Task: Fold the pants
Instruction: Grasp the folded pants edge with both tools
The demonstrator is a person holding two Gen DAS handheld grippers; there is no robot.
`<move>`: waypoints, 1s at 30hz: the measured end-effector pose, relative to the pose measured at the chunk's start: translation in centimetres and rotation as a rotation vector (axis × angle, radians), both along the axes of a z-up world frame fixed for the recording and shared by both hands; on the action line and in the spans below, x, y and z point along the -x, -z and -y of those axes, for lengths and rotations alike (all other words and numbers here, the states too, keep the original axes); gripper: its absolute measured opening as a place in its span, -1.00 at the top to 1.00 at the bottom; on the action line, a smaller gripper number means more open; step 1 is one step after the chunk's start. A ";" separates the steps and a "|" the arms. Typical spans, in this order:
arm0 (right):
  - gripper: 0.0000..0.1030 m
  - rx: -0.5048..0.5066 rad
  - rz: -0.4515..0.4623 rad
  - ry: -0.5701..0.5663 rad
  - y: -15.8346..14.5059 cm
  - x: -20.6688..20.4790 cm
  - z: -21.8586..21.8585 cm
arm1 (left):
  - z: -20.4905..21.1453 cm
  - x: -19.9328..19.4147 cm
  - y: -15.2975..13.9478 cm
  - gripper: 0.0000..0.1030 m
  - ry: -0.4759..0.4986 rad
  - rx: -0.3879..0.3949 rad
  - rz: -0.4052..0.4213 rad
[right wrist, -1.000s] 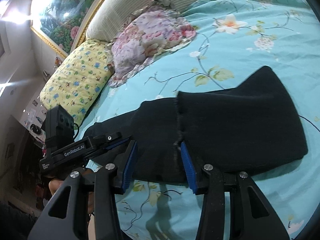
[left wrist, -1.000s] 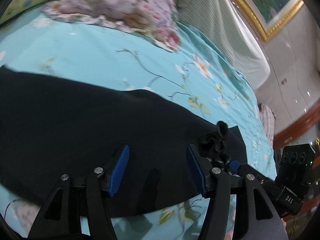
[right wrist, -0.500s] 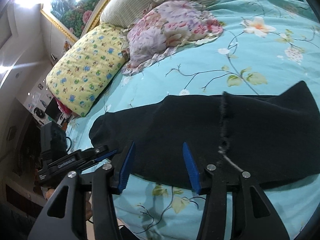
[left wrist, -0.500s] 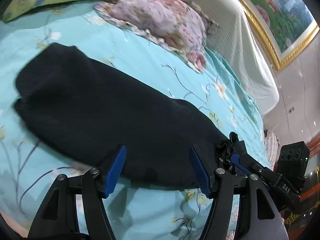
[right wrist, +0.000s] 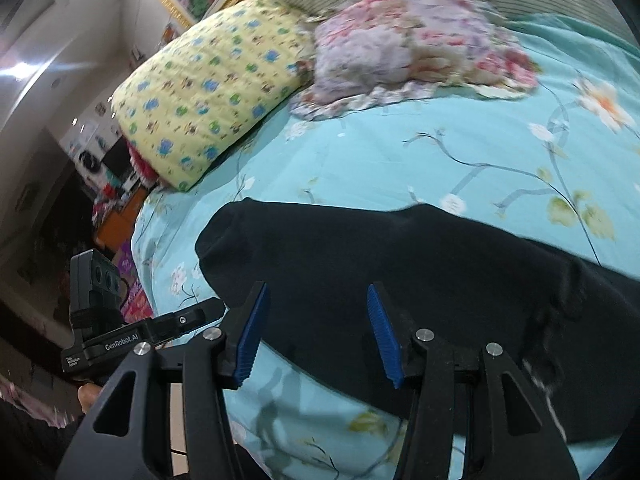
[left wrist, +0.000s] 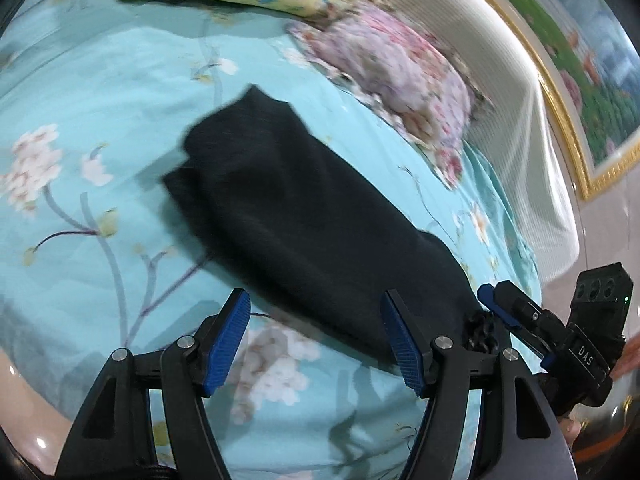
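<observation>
Black pants (left wrist: 304, 216) lie folded lengthwise in a long strip on the turquoise floral bed sheet (left wrist: 80, 120); they also show in the right wrist view (right wrist: 420, 276). My left gripper (left wrist: 316, 336) is open and empty, just above the near edge of the pants. My right gripper (right wrist: 316, 328) is open and empty over the left end of the strip. Each view shows the other gripper: the right one in the left wrist view (left wrist: 532, 328), the left one in the right wrist view (right wrist: 140, 332).
A yellow patterned pillow (right wrist: 208, 84) and a pink floral pillow (right wrist: 412, 40) lie at the head of the bed by the striped headboard (left wrist: 516, 100). A framed painting (left wrist: 580, 48) hangs above. Cluttered furniture (right wrist: 108, 184) stands beyond the bed's left edge.
Both grippers have pulled back and turned left, so the pants look smaller and more of the bed and pillows shows. Both stay open and empty.
</observation>
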State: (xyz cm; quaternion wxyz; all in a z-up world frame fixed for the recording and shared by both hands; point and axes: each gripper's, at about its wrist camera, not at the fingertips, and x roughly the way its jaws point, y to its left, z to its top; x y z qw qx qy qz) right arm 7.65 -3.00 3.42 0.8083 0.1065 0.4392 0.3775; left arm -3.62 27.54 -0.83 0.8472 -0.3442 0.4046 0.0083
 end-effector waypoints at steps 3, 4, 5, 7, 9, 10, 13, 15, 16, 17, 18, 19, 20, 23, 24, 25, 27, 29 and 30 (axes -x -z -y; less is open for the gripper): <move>-0.02 0.021 0.003 -0.042 -0.2 -0.8 -1.7 | -1.1 0.3 0.4 -0.33 -0.035 0.020 -0.009; -0.02 0.030 0.002 -0.054 -0.1 -1.1 -2.3 | -1.5 0.4 0.5 -0.33 -0.045 0.025 -0.009; -0.03 0.036 0.001 -0.064 -0.1 -1.2 -2.8 | -1.9 0.5 0.7 -0.33 -0.056 0.028 -0.014; -0.03 0.043 -0.002 -0.090 0.0 -1.7 -3.8 | -2.3 0.5 0.9 -0.33 -0.067 0.036 -0.017; -0.03 0.050 -0.007 -0.110 0.1 -2.1 -4.8 | -2.7 0.2 1.3 -0.33 -0.074 0.047 -0.024; -0.03 0.054 -0.010 -0.118 0.2 -2.4 -5.3 | -3.0 0.1 1.5 -0.33 -0.078 0.055 -0.030; -0.03 0.052 -0.020 -0.141 0.2 -3.2 -6.5 | -3.7 -0.2 2.0 -0.34 -0.090 0.075 -0.037; -0.03 0.057 -0.027 -0.163 0.3 -3.9 -7.6 | -3.9 -0.6 2.3 -0.35 -0.096 0.090 -0.041; -0.03 0.066 -0.029 -0.177 0.3 -4.3 -8.2 | -4.2 -0.5 2.4 -0.39 -0.099 0.098 -0.038; -0.03 0.074 -0.028 -0.189 0.3 -4.5 -8.7 | -4.3 -0.7 2.5 -0.41 -0.099 0.102 -0.037; -0.03 0.088 -0.026 -0.204 0.3 -5.0 -9.4 | -4.3 -0.9 2.5 -0.42 -0.099 0.105 -0.037; -0.03 0.105 -0.027 -0.222 0.3 -5.5 -10.2 | -4.4 -1.1 2.5 -0.42 -0.102 0.107 -0.036; -0.03 0.121 -0.027 -0.239 0.4 -5.9 -11.0 | -4.5 -1.3 2.6 -0.43 -0.103 0.108 -0.035; -0.03 0.163 -0.015 -0.296 0.5 -7.1 -13.3 | -4.8 -1.7 2.8 -0.43 -0.113 0.121 -0.029; -0.03 0.175 -0.012 -0.314 0.6 -7.5 -14.0 | -5.0 -1.9 2.9 -0.45 -0.112 0.128 -0.027; -0.03 0.187 -0.009 -0.336 0.7 -7.9 -14.9 | -5.0 -2.1 3.0 -0.46 -0.112 0.131 -0.026; -0.03 0.215 -0.002 -0.377 1.0 -8.5 -16.3 | -5.2 -2.3 3.1 -0.47 -0.110 0.135 -0.019; -0.03 0.243 0.003 -0.415 1.4 -9.1 -17.8 | -5.3 -2.5 3.2 -0.50 -0.111 0.143 -0.014; -0.03 0.254 0.002 -0.431 1.6 -9.3 -18.5 | -5.4 -2.5 3.2 -0.50 -0.114 0.150 -0.011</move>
